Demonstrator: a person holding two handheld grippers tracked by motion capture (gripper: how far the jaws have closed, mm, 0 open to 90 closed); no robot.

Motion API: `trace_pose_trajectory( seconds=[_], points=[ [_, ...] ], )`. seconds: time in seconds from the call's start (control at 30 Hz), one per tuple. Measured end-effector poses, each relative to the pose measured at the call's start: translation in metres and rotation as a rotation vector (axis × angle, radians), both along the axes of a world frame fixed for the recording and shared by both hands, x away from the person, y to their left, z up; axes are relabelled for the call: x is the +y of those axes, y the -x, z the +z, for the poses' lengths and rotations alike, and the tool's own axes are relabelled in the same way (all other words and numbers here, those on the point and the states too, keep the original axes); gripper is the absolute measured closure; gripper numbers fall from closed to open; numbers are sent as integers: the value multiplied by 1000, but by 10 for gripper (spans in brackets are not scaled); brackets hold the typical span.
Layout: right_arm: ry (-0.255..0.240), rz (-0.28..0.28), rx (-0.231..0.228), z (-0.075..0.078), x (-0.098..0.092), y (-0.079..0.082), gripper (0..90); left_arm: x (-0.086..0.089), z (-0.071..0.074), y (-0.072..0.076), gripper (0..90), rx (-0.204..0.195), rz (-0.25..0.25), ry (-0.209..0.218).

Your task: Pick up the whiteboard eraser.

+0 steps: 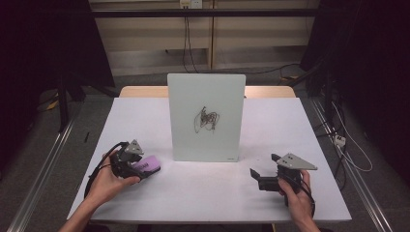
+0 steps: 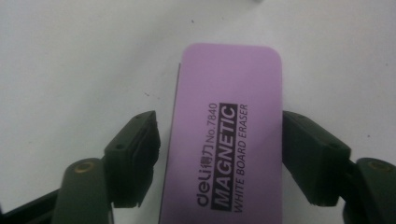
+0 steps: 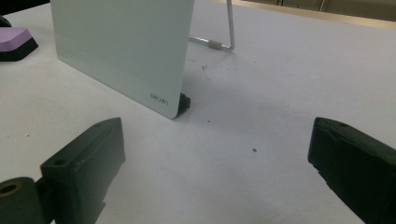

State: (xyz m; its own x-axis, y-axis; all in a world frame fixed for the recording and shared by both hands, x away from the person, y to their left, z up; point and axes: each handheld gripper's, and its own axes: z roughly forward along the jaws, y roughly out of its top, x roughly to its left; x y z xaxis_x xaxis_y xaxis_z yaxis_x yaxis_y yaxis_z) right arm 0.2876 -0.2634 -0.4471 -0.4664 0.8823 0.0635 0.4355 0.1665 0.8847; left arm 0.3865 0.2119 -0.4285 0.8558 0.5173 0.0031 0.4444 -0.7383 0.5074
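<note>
High view puts my left tongs (image 1: 138, 166) at the lower left of the frame, on the white counter (image 1: 280, 125), with the purple eraser (image 1: 147, 165) lying between their jaws. Left gripper view shows that eraser (image 2: 226, 135) flat on the counter, its label reading "MAGNETIC WHITE BOARD ERASER"; one jaw looks to touch its right edge, the other stands just off its left edge, so the tongs are spread around it, not clamped. My right tongs (image 1: 263, 174) sit at the lower right of the high view, jaws wide apart and gripping nothing. At the centre a small whiteboard (image 1: 206, 116) stands upright with a dark scribble (image 1: 207, 119) on its face. Right gripper view has the board (image 3: 121, 46) at upper left, its wire stand (image 3: 222, 32) behind it.
</note>
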Motion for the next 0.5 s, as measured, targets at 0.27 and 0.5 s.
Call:
trace_pose_trajectory(
  seconds=[0.27,0.5],
  points=[
    [0,1,0,0,0,0,40,1,-2,0,381,12,0,-15],
    [2,1,0,0,0,0,39,3,-1,-1,388,22,-6,-4]
  ],
)
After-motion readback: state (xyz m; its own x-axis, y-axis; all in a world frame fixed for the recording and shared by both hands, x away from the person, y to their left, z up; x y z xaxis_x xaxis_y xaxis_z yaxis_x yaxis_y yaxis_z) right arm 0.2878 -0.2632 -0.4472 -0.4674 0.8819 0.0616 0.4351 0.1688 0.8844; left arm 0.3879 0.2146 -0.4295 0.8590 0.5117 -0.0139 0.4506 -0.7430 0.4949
